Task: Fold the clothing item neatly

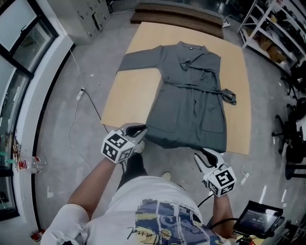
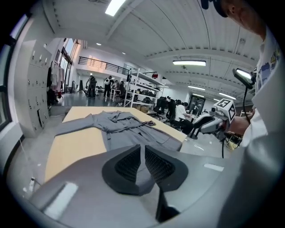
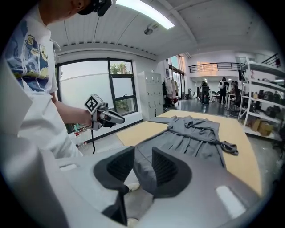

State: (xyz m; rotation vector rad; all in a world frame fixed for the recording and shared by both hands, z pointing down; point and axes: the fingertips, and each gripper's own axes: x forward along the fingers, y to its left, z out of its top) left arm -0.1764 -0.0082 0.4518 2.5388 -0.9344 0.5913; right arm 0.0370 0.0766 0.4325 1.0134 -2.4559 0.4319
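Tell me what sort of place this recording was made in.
Probably a big indoor workshop or lab hall: metal shelving racks, a bare concrete floor, and a grey garment spread on a wooden board laid on that floor, with people at workstations farther back.

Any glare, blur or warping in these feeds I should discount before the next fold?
Head view: evenly lit, garment sharp, edges bowed. Left gripper view: strong fisheye, dark corners, near fingers slightly soft. Right gripper view: same fisheye, window and ceiling light glaring, garment readable.
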